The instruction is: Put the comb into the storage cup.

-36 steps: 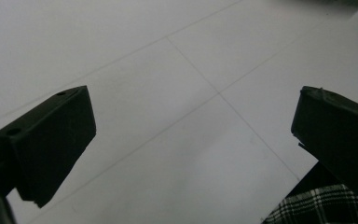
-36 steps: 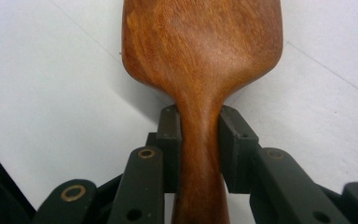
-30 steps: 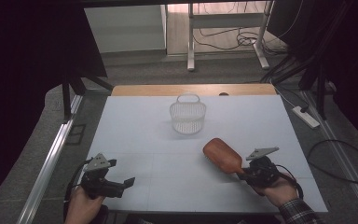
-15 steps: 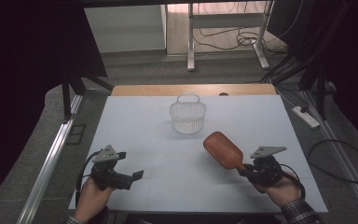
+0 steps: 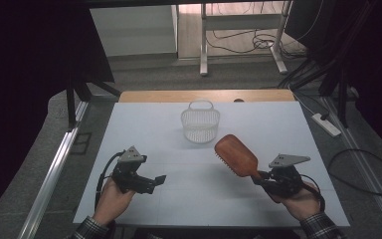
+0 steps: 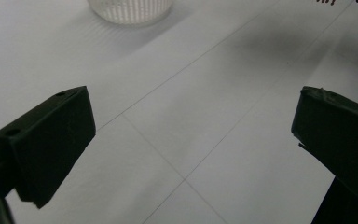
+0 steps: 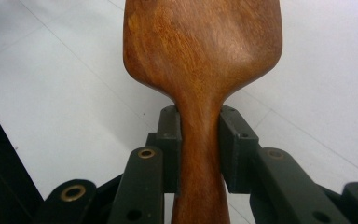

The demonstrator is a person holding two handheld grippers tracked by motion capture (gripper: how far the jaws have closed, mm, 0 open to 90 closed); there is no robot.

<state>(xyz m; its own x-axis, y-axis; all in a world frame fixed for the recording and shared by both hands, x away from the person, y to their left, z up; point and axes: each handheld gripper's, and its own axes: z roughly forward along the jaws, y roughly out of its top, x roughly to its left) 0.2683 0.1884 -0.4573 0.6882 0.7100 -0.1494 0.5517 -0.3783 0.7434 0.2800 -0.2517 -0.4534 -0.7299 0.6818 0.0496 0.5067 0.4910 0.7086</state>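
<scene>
A brown wooden hairbrush (image 5: 236, 155) hangs above the white table (image 5: 144, 129), its head pointing toward the table's middle. My right gripper (image 5: 262, 178) is shut on its handle at the front right. The right gripper view has both black pads clamped on the narrow wooden neck of the hairbrush (image 7: 200, 56). My left gripper (image 5: 151, 182) is at the front left with its jaws wide apart and nothing between them. A white slotted basket (image 5: 200, 122) stands at the middle back of the table, and its base (image 6: 129, 9) lies at the top of the left gripper view.
The white table has faint grid lines and a wooden strip (image 5: 204, 95) along its far edge. Beyond it are a desk frame (image 5: 238, 35) and cables on the floor. A power strip (image 5: 325, 124) lies on the floor at the right.
My left gripper has risen and moved right and forward over the table. The right gripper with the hairbrush has shifted slightly, lifting a little.
</scene>
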